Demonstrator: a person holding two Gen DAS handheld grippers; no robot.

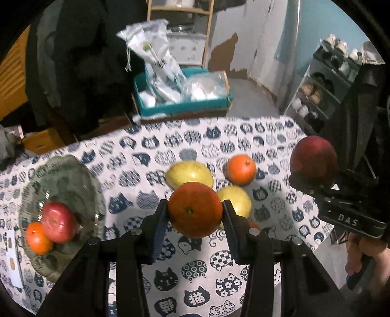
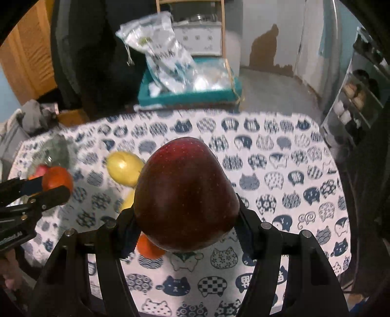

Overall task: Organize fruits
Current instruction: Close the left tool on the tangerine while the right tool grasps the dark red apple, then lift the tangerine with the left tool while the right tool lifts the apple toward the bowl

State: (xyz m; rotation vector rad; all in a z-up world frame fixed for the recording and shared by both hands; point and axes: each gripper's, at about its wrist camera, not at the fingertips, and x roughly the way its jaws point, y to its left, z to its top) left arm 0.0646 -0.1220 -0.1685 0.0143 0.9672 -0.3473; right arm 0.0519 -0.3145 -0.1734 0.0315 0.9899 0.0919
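My left gripper (image 1: 195, 207) is shut on an orange (image 1: 195, 209) and holds it above the cat-print tablecloth (image 1: 170, 268). My right gripper (image 2: 186, 219) is shut on a dark red apple (image 2: 185, 195), held above the table; it also shows in the left wrist view (image 1: 313, 161). A glass plate (image 1: 65, 178) at the left holds a red apple (image 1: 58, 222) and a small orange (image 1: 37, 237). On the cloth lie two yellow fruits (image 1: 189, 174) (image 1: 237, 200) and another orange (image 1: 241, 169).
A teal box (image 1: 180, 107) with plastic bags stands behind the table. A shoe rack (image 1: 324, 80) is at the far right. A wooden shelf (image 1: 180, 14) stands at the back. A white card (image 1: 13, 258) lies left of the plate.
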